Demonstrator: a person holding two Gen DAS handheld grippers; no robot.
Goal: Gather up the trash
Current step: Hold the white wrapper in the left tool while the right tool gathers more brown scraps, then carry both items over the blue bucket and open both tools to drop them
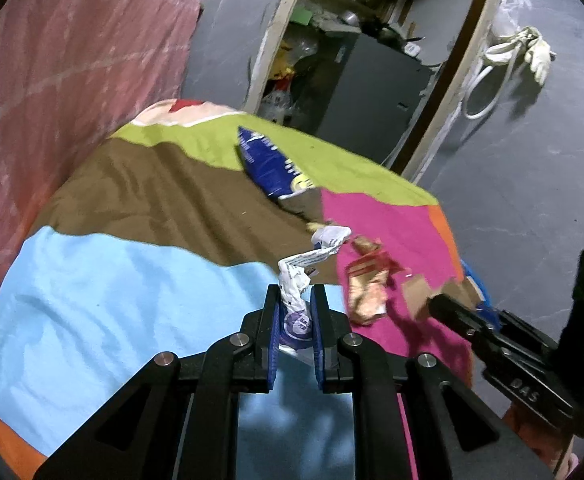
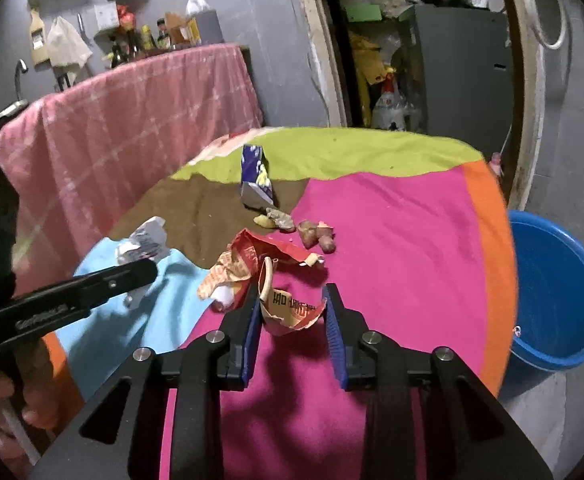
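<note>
Colour-block bedspread (image 2: 391, 216); red wrapper (image 2: 292, 312) shows print, unreadable.

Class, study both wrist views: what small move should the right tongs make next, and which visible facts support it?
Probably close the right tongs fully on the torn red wrapper piece. It sits between their blue pads, but a gap shows on the right side. The left tongs already pinch the crumpled white wrapper, and the blue bucket waits beside the bed.

Two close wrist views, angled down, sharing the patchwork cloth (image 1: 124, 280).
</note>
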